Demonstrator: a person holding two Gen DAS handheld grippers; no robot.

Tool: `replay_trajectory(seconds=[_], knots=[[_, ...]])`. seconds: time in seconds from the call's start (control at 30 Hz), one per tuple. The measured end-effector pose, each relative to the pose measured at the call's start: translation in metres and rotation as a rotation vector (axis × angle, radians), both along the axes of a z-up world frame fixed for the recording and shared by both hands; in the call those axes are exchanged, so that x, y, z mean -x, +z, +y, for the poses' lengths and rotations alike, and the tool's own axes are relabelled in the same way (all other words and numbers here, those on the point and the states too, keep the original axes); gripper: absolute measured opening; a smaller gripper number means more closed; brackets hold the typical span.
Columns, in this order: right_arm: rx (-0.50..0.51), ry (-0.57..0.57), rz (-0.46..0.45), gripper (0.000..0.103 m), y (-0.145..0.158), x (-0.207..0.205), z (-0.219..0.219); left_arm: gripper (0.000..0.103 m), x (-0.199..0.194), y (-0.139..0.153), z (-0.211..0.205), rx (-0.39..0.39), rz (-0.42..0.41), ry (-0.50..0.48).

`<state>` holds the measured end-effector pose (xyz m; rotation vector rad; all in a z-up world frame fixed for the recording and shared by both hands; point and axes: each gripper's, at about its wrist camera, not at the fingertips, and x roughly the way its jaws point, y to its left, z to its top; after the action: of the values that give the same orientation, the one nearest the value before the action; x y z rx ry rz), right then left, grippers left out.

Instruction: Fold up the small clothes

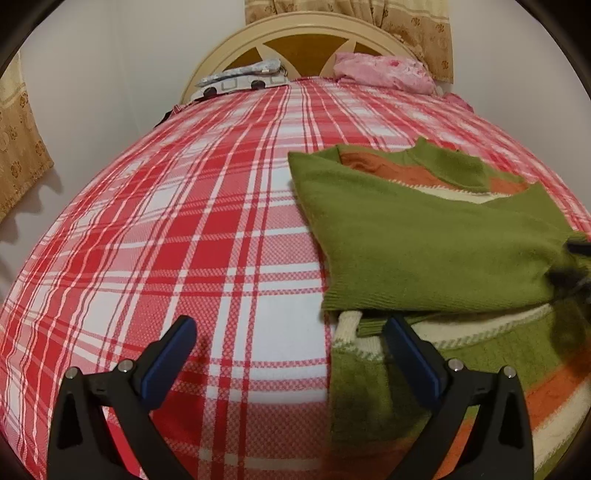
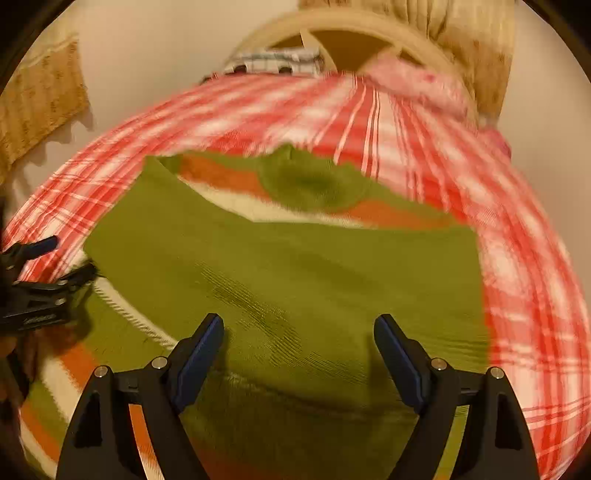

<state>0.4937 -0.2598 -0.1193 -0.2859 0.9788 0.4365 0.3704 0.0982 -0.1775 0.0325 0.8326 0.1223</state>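
Note:
A small green sweater point(image 1: 424, 243) with orange and cream stripes lies on the red plaid bed point(image 1: 184, 240), its sleeves folded across the body. My left gripper point(image 1: 291, 328) is open and empty at the sweater's left hem edge, its right finger over the knit. In the right wrist view the sweater point(image 2: 295, 266) fills the middle. My right gripper point(image 2: 299, 328) is open and empty just above the folded green cloth. The left gripper also shows at the left edge of that view point(image 2: 55, 258). The right gripper's tips show blurred at the right edge of the left wrist view point(image 1: 576, 266).
A round cream headboard point(image 1: 306, 33) stands at the far end. A pink cloth point(image 1: 384, 70) and a grey patterned bundle point(image 1: 243, 77) lie by it. Beige curtains point(image 1: 18, 147) hang on the left and behind the bed. White wall lies to the left.

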Motion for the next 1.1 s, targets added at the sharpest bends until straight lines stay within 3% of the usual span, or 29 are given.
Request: replay_trajectory(seconds=[0.03,0.1,0.2,0.5,0.63,0.8,1.1], knots=[[0.013,-0.003,0.031,0.084,-0.008,-0.007,0.001,0.103,0.004,0.002,0.001,0.017,0.003,-0.004],[-0.03,-0.016,0.015,0.084,-0.011,-0.003,-0.007,0.103,0.017,0.007,0.006,0.056,-0.01,-0.008],[0.0,0.023,-0.001,0.084,-0.006,0.019,-0.011,0.103,0.035,0.008,0.007,0.082,-0.026,-0.017],[-0.072,-0.001,0.025,0.084,0.001,0.032,-0.032,0.103,0.061,0.019,-0.005,0.019,-0.061,0.002],[-0.051,0.002,0.039,0.084,-0.006,0.047,-0.037,0.103,0.076,0.021,-0.01,0.026,-0.074,-0.003],[-0.095,-0.023,0.036,0.084,-0.003,0.058,-0.053,0.103,0.085,0.018,-0.02,0.025,-0.066,-0.021],[-0.056,-0.03,0.001,0.084,-0.004,0.08,-0.058,0.103,0.107,0.022,-0.031,0.052,-0.07,-0.033]])
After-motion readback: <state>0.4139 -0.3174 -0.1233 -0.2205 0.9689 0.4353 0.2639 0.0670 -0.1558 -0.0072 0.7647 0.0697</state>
